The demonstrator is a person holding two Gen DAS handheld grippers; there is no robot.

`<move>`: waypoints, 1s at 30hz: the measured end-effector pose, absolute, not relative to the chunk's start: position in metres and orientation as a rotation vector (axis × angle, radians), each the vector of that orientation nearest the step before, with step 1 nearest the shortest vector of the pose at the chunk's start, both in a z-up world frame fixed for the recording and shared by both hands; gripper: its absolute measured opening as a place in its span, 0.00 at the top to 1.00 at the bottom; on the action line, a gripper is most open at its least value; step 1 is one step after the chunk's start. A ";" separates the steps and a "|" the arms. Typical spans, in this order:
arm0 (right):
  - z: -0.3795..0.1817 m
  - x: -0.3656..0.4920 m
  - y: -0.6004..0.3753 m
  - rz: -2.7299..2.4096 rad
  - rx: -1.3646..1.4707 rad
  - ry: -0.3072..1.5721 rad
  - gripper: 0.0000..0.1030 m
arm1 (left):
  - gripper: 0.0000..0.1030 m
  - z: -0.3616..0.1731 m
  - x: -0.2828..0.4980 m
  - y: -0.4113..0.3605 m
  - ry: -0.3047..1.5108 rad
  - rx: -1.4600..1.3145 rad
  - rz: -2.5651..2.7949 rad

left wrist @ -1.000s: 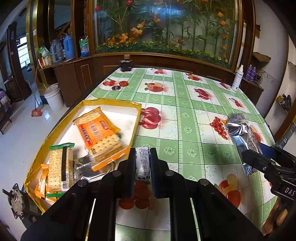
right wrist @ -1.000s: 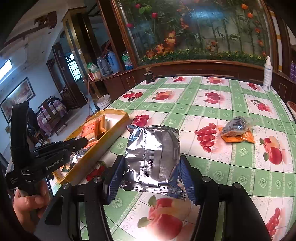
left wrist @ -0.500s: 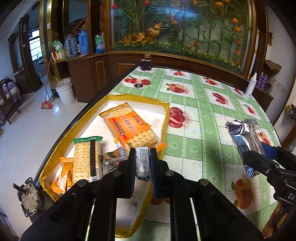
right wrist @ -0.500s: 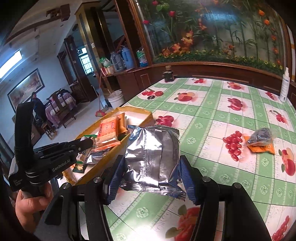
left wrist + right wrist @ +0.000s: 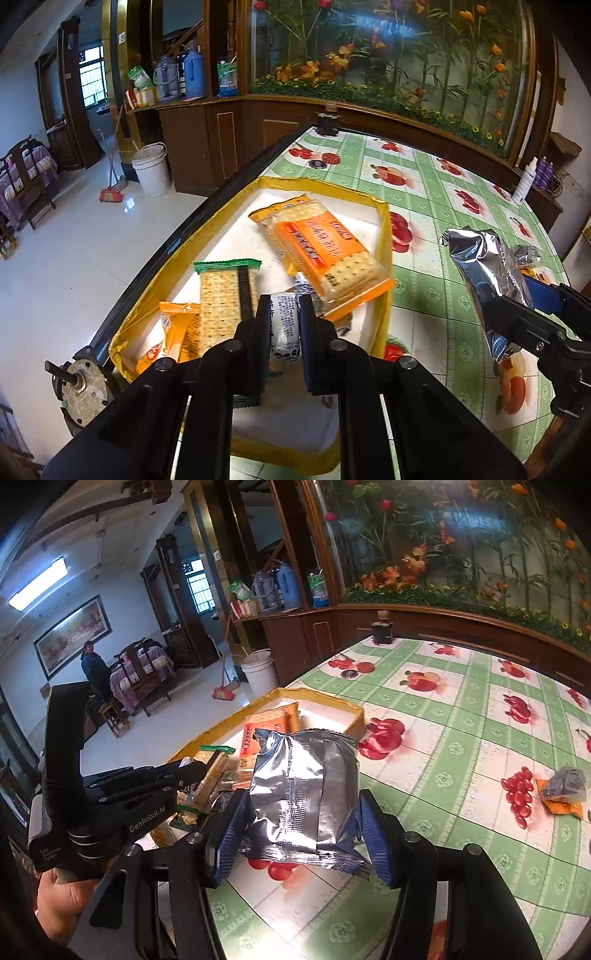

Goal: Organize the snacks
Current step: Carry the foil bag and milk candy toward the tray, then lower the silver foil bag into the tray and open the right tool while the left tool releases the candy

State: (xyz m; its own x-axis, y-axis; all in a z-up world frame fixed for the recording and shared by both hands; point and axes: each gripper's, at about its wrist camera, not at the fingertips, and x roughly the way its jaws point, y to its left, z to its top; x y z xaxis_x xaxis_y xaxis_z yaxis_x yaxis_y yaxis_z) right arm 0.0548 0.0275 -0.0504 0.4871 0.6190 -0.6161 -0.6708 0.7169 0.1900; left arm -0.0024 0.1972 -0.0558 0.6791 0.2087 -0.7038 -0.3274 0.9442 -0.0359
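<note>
My left gripper [image 5: 283, 325] is shut on a small white snack packet [image 5: 285, 326] and holds it over the yellow-rimmed tray [image 5: 385, 236]. The tray holds an orange cracker pack [image 5: 325, 247], a green-edged cracker pack [image 5: 227, 295] and an orange packet [image 5: 173, 332]. My right gripper [image 5: 303, 819] is shut on a silver foil bag [image 5: 303, 790], held above the table just right of the tray [image 5: 354, 716]. The foil bag also shows in the left wrist view [image 5: 487, 273], and the left gripper shows in the right wrist view [image 5: 184, 771].
The table has a green checked fruit-print cloth [image 5: 461, 746]. An orange and grey snack packet [image 5: 563, 790] lies on it to the right. A dark jar [image 5: 327, 123] stands at the far edge, a white bottle [image 5: 524, 182] at the far right. A bucket [image 5: 151, 170] stands on the floor.
Both grippers have moved left with their snacks. The left one went from over the cloth to over the tray. The right one has come closer to the tray's right edge.
</note>
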 end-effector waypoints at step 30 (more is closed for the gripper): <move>-0.087 0.084 0.156 0.938 -0.180 0.794 0.46 | 0.88 -0.081 0.001 0.250 0.833 -0.199 0.384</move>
